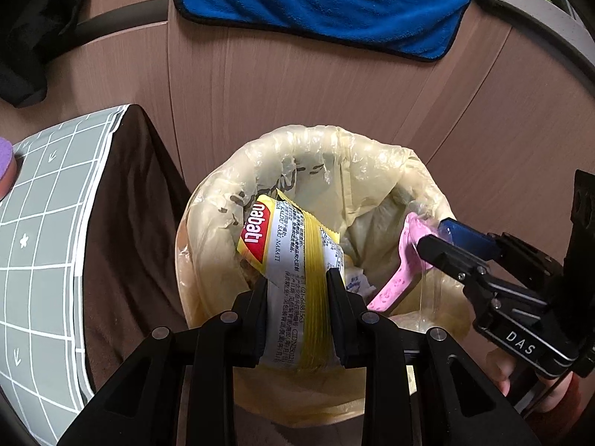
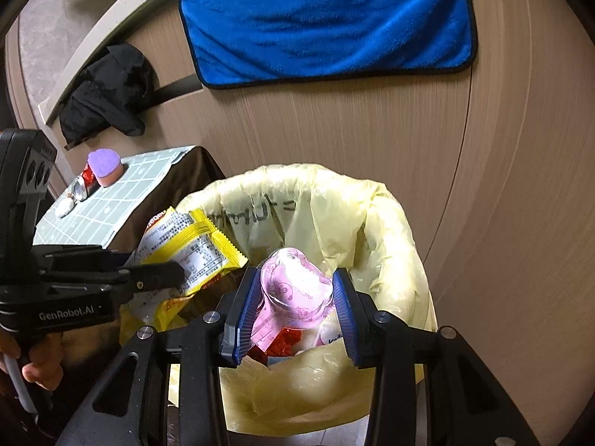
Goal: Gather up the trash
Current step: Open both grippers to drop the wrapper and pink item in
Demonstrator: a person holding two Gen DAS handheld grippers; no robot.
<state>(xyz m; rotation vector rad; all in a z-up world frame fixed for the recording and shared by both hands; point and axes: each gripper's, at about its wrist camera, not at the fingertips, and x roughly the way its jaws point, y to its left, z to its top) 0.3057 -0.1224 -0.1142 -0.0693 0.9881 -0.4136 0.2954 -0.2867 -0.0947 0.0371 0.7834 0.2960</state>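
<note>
A trash bin [image 1: 208,200] lined with a pale yellow bag stands on the floor; its rim also shows in the right wrist view [image 2: 386,200]. My left gripper [image 1: 297,278] is shut on a yellow and white Nabati snack wrapper [image 1: 290,245] and holds it over the bin's mouth; the wrapper also shows in the right wrist view [image 2: 186,245]. My right gripper [image 2: 295,278] is shut on a pink plastic package [image 2: 297,282] above the bin. That package [image 1: 401,264] and the right gripper [image 1: 435,238] also show in the left wrist view. Crumpled trash lies inside the bin.
A low table with a grey grid mat [image 2: 111,204] stands left of the bin, with a purple sponge [image 2: 104,167], a small can [image 2: 80,187] and a white scrap on it. A blue towel [image 1: 319,3] hangs on the wooden cabinet behind. A black cloth [image 2: 108,89] hangs at the left.
</note>
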